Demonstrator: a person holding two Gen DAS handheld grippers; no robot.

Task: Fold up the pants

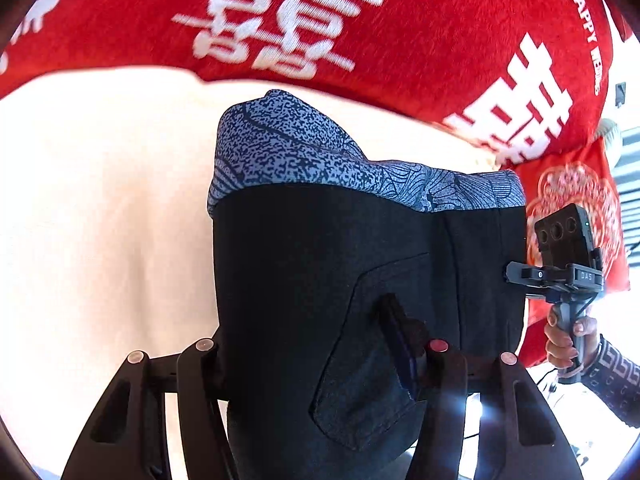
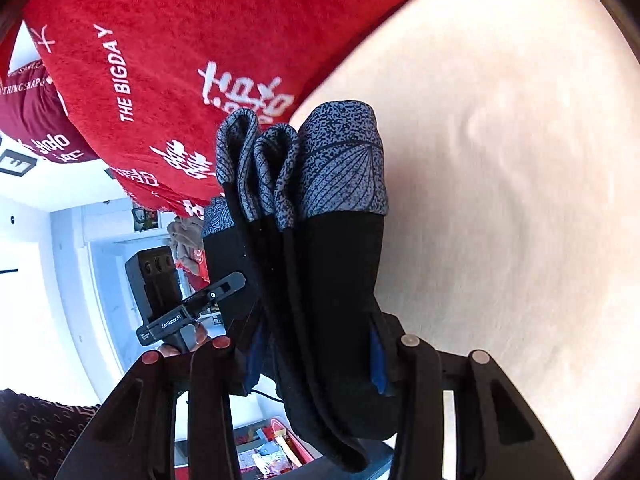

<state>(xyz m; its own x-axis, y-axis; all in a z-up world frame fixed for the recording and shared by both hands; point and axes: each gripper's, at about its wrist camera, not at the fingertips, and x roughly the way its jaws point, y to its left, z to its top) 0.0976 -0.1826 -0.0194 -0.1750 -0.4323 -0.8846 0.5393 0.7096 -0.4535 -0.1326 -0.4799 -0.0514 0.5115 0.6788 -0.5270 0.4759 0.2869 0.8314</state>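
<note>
The pants [image 1: 320, 248] are black with a blue-grey patterned band [image 1: 288, 148] along the far end, and they hang folded above a cream sheet [image 1: 100, 220]. My left gripper [image 1: 312, 344] is shut on the near end, the cloth filling the gap between its fingers. In the left wrist view my right gripper [image 1: 516, 272] pinches the pants' right edge. In the right wrist view the pants [image 2: 336, 280] show several stacked layers clamped in my right gripper [image 2: 316, 356]. In that view my left gripper [image 2: 236, 280] grips the far side of the bundle.
A red blanket [image 1: 360, 20] with white lettering lies along the far side of the sheet. A person's hand [image 1: 568, 344] in a patterned sleeve holds the right gripper's handle. A white room wall [image 2: 40, 240] shows at the left of the right wrist view.
</note>
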